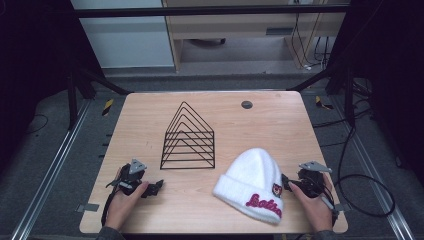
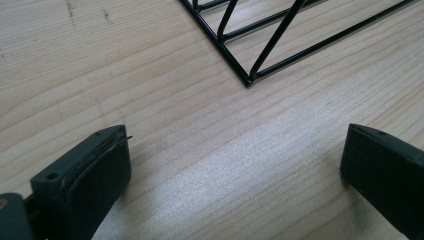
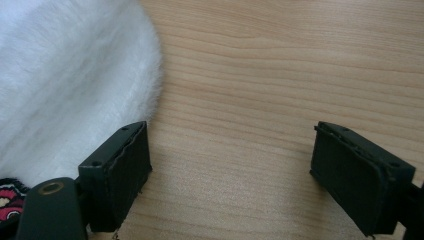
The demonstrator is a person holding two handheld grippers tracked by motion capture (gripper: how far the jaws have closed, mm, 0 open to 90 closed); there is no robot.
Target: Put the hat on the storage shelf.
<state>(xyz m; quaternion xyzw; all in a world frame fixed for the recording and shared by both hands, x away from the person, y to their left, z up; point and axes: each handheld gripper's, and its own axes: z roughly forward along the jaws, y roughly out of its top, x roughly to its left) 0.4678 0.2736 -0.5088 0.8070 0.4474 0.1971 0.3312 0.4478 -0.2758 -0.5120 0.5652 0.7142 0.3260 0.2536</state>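
Observation:
A white fuzzy beanie (image 1: 254,182) with red lettering on its cuff lies flat on the wooden table (image 1: 280,120), right of centre near the front. A black wire rack (image 1: 188,139) of nested triangles stands in the middle. My left gripper (image 1: 152,187) rests low at the front left, open and empty, with the rack's corner (image 2: 247,80) just ahead of its jaws. My right gripper (image 1: 286,182) sits at the beanie's right edge, open; the white fabric (image 3: 70,75) lies beside its left jaw, and bare wood shows between the jaws.
A small dark round disc (image 1: 246,104) lies near the table's back edge. Black cables (image 1: 360,175) trail off the right side. Metal frame bars and floor rails surround the table.

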